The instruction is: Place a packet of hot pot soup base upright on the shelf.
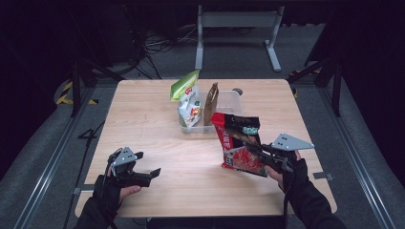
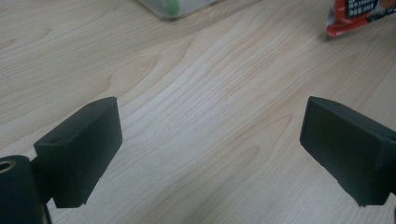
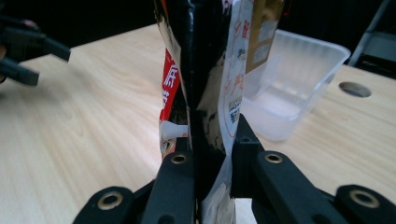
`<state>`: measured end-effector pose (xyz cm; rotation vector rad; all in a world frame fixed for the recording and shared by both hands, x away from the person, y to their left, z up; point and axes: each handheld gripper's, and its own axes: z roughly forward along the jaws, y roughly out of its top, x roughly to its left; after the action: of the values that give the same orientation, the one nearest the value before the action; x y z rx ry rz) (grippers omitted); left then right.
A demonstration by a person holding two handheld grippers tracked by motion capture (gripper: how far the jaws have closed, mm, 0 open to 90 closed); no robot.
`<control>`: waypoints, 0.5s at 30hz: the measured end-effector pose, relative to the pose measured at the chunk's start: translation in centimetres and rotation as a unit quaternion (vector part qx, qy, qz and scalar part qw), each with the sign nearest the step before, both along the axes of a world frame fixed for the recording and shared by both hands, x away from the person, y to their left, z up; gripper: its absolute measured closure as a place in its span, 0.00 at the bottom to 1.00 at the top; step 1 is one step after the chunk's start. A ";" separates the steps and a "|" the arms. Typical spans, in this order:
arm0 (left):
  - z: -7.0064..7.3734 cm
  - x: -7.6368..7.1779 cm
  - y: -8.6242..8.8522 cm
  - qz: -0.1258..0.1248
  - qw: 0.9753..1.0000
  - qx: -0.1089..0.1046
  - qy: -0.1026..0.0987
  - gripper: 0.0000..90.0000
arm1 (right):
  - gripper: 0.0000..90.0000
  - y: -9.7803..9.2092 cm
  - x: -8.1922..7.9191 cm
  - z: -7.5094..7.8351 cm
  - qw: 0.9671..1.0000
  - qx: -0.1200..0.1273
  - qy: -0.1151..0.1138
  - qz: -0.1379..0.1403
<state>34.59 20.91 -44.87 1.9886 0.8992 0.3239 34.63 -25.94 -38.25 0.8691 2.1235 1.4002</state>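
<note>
Snack bags point(image 1: 241, 143): 3 (maybe) | bin point(image 1: 234, 102): 1 | right gripper point(image 1: 253, 151): clamped

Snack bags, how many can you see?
3. A green and white bag and a brown bag stand in the clear tub; the red bag is clamped in the right gripper. More could hide behind them.

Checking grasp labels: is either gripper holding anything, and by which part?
The right gripper is shut on the red snack bag, pinching its side edge low down, as the right gripper view shows. The left gripper is open over bare table, holding nothing.
</note>
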 end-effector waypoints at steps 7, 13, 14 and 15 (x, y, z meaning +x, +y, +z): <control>-0.1 0.0 0.0 -0.003 1.000 -0.003 0.000 0.07 | 0.91 0.1 1.1 1.5 0.998 0.008 -0.040 -0.037; -0.2 0.0 -0.1 -0.006 1.000 -0.005 0.007 0.07 | 0.91 0.4 2.1 2.6 0.996 0.017 -0.067 -0.065; -0.2 0.0 -0.1 -0.008 1.000 -0.004 0.007 0.07 | 0.91 0.6 2.4 2.7 0.995 0.018 -0.070 -0.068; -0.2 0.0 -0.1 -0.008 1.000 -0.004 0.007 0.07 | 0.91 0.6 2.4 2.7 0.995 0.018 -0.070 -0.068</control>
<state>34.62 20.79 -45.07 1.9918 0.8910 0.2982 37.04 -25.34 -35.57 0.8858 1.9045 1.3897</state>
